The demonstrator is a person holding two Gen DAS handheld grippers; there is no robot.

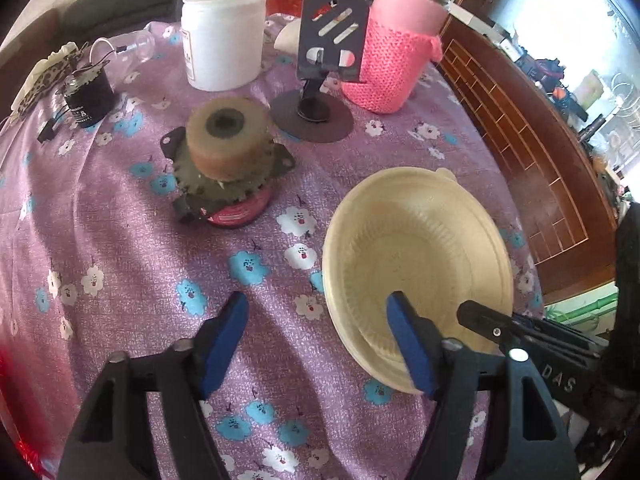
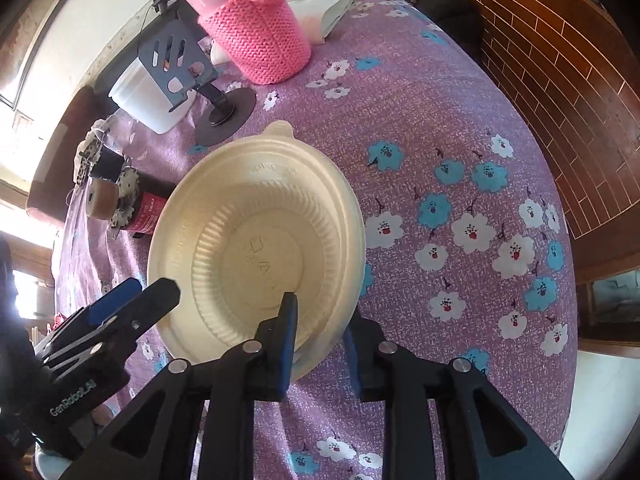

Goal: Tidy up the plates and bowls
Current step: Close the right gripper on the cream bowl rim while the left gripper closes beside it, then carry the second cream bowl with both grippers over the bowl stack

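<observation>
Left wrist view: cream bowls on the worktop, mouth up.
The left gripper has its jaws open; one blue pad overlaps the stack's near rim, the other stands apart over the cloth.
Right wrist view: the right gripper has its jaws closed on the near rim of the bowls; being round, they show no long axis.

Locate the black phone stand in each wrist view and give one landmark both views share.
Left wrist: phone stand sits upper centre, between the white tub and the pink knitted bottle.
Right wrist: phone stand sits upper left, in front of the white tub, left of the pink knitted bottle.
Shared landmark: the cream bowl.
</observation>
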